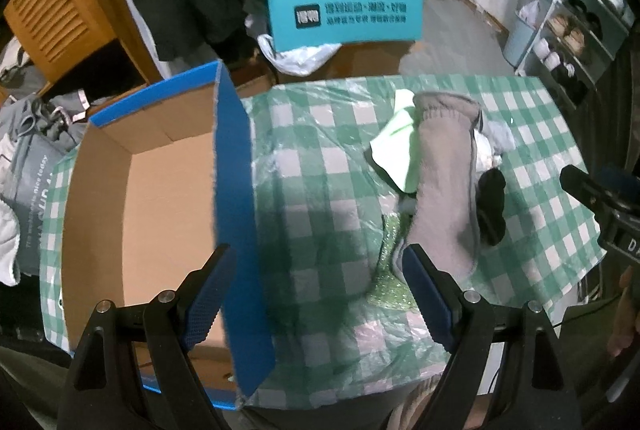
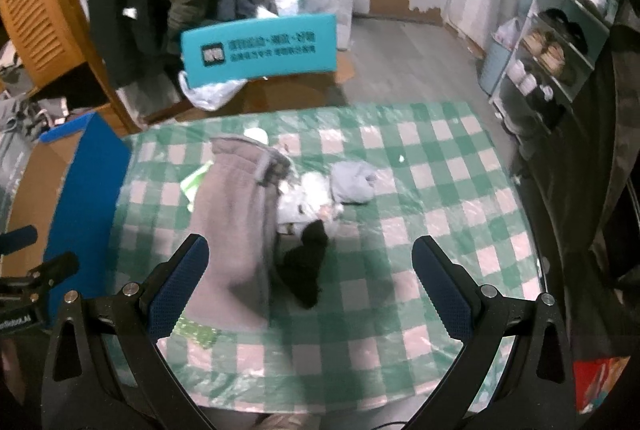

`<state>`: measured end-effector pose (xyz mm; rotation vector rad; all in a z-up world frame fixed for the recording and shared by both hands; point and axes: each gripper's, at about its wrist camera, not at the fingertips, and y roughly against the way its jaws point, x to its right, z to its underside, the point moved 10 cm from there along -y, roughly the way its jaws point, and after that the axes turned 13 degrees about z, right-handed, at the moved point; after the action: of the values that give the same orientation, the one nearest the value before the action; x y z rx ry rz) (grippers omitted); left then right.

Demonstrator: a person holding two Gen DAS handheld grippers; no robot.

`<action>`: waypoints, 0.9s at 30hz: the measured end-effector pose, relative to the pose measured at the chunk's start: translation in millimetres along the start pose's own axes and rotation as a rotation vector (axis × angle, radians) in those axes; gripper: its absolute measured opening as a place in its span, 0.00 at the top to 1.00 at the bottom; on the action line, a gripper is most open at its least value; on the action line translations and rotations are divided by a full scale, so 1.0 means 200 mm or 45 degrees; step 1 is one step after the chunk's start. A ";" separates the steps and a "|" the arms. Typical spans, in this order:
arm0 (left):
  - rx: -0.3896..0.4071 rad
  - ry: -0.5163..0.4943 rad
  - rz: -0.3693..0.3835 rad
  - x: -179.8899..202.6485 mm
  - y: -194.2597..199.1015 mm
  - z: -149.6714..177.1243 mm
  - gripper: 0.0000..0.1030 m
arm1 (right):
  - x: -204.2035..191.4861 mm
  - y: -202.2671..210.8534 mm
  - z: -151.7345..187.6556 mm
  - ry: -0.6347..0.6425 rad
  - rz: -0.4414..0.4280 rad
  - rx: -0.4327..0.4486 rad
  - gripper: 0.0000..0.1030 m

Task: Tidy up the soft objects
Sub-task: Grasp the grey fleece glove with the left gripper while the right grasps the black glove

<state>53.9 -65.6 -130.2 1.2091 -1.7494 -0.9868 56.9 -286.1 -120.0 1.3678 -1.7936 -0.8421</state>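
Open tongs (image 1: 316, 294) astride box wall (image 1: 236, 213)

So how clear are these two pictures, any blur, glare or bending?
Left wrist view: fisheye bends the blue box wall; plastic over the checked tablecloth shows pale glare; fairly sharp. Right wrist view: softer, the grey garment and black sock look smeared; dark corners in both.

Both cameras look forward and down along their tongs, from above the near edge of the worktop (image 1: 320, 157). The left view sits over the worktop's left part, close to the cardboard box (image 1: 160, 189) — its blue wall stands between the two fingers. The right view sits further right, a little higher. Both share the grey cloth (image 2: 236, 230), the black piece (image 2: 306, 270), the turquoise chair back (image 1: 346, 17) and the shelf (image 2: 560, 41) at right.
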 end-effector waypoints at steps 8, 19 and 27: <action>-0.079 -0.038 0.018 0.10 -0.13 0.01 0.17 | 0.01 -0.20 0.06 -0.023 -0.029 -0.124 0.02; -0.157 -0.036 0.038 0.17 -0.34 -0.01 0.17 | -0.04 -0.48 0.13 -0.024 -0.018 -0.272 0.02; -0.213 -0.006 0.071 0.19 -0.47 -0.01 0.17 | -0.09 -0.63 0.23 -0.004 -0.033 -0.373 0.14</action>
<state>79.1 -125.0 -208.5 1.0480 -1.6598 -1.0806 83.4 -293.5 -252.1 1.2010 -1.5842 -1.0740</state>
